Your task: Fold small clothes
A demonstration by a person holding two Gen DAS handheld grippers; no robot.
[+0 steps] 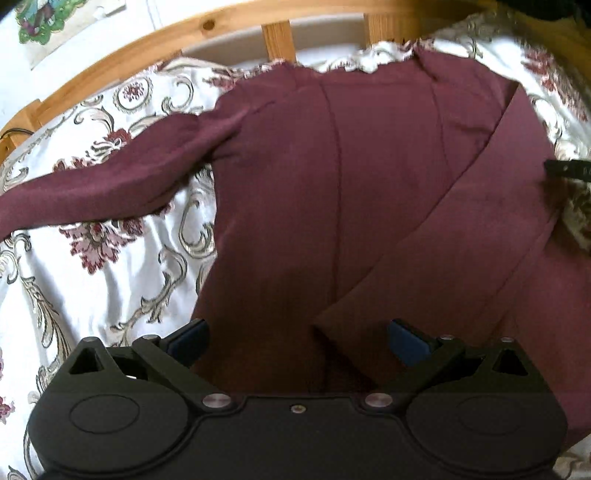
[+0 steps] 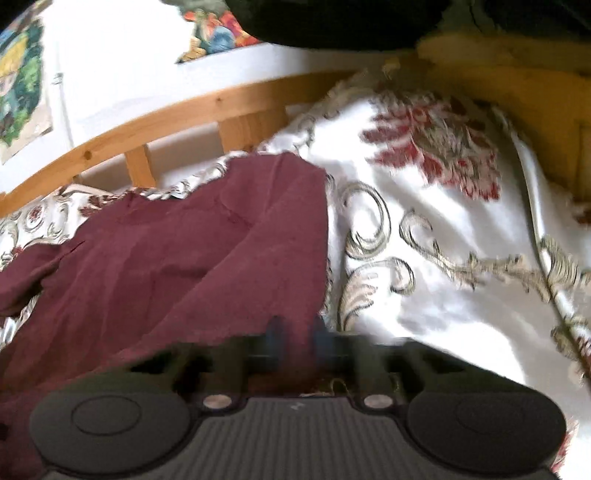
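Observation:
A maroon long-sleeved top (image 1: 369, 192) lies spread on a floral bedspread (image 1: 110, 266). One sleeve (image 1: 96, 184) stretches out to the left; the other sleeve (image 1: 461, 236) is folded diagonally across the body. My left gripper (image 1: 295, 339) is open, its blue-padded fingers apart just above the top's near part, holding nothing. In the right wrist view the top (image 2: 184, 258) lies left of centre. My right gripper (image 2: 295, 332) is blurred, its fingers close together at the top's right edge; cloth seems to sit between them. The right gripper's tip (image 1: 565, 168) shows at the left view's right edge.
A wooden bed rail (image 1: 147, 48) with slats runs behind the bedspread, against a white wall with pictures (image 2: 22, 92). The white floral bedspread (image 2: 443, 258) stretches to the right of the top. A dark shape (image 2: 332, 18) hangs at the top edge.

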